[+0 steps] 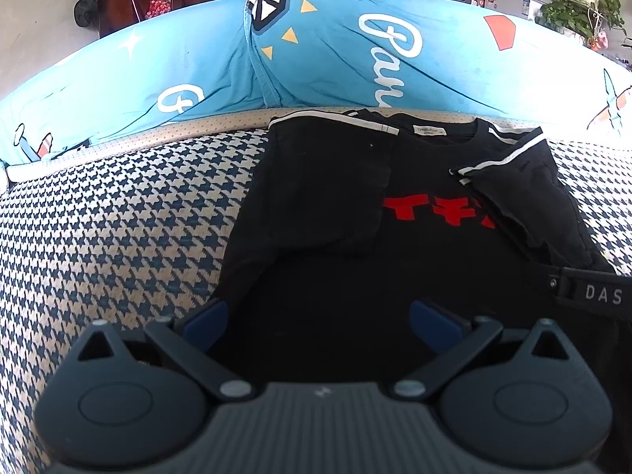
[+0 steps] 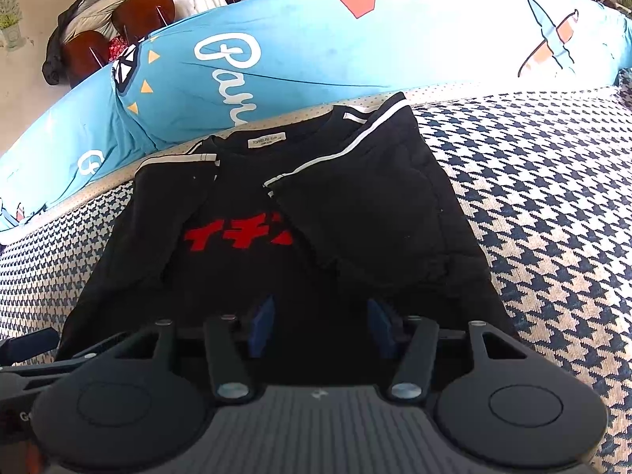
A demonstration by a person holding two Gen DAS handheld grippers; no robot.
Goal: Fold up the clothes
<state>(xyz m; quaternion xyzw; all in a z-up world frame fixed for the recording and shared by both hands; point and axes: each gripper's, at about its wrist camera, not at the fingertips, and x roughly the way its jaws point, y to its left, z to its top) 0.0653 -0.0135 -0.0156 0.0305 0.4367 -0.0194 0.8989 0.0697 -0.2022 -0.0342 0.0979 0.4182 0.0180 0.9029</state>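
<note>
A black T-shirt (image 1: 414, 245) with red characters and white shoulder stripes lies flat on the houndstooth surface (image 1: 118, 229), collar at the far side, both sleeves folded inward over the chest. My left gripper (image 1: 318, 318) is open wide above the shirt's near hem, empty. In the right wrist view the shirt (image 2: 245, 268) lies the same way. My right gripper (image 2: 322, 326) is open, narrower, above the near hem; whether it touches the cloth I cannot tell. The right gripper's body (image 1: 592, 296) shows at the left view's right edge.
A blue printed cushion (image 1: 355, 51) runs along the far side behind the shirt; it also shows in the right wrist view (image 2: 355, 43). Houndstooth fabric (image 2: 553, 205) spreads on both sides. Chairs (image 2: 118, 27) and plants (image 1: 584, 4) stand far behind.
</note>
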